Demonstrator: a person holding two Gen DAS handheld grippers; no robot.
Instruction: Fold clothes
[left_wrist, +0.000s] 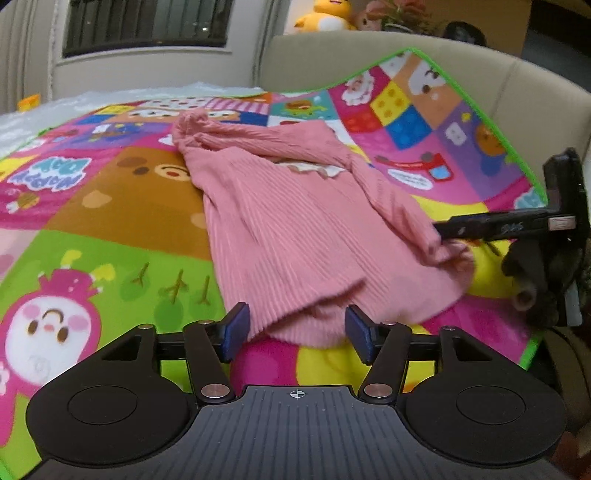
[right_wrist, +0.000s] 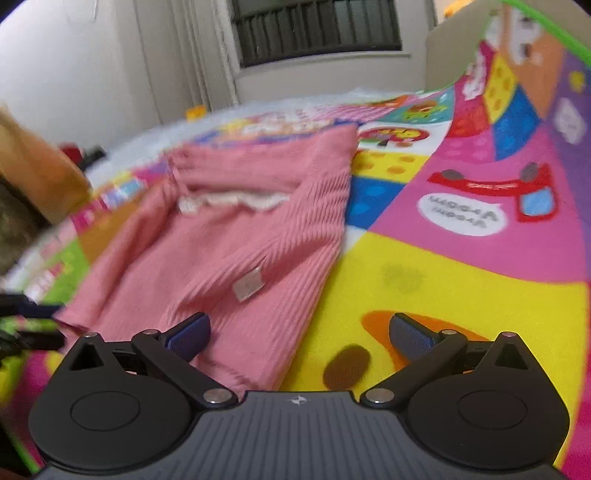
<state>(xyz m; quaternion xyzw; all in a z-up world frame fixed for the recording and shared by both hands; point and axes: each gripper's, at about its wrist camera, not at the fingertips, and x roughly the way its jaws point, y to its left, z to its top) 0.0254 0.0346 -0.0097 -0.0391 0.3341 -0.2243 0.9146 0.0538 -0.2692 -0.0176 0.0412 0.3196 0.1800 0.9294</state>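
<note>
We read this as home, likely living room or child's play corner. Bright cartoon play mat (left_wrist: 110, 206) spread out, green-edged, one side running up against beige sofa (left_wrist: 369, 55). Yellow plush toys (left_wrist: 328, 16) and flowers on ledge behind sofa. Barred window (left_wrist: 147, 22) with pale curtain (right_wrist: 207, 55) beside it, plain white wall (right_wrist: 74, 66). Small pink ribbed top (left_wrist: 295, 229) with lace collar lying on mat. We see cardboard box (right_wrist: 33, 166) at left edge, blurred.
</note>
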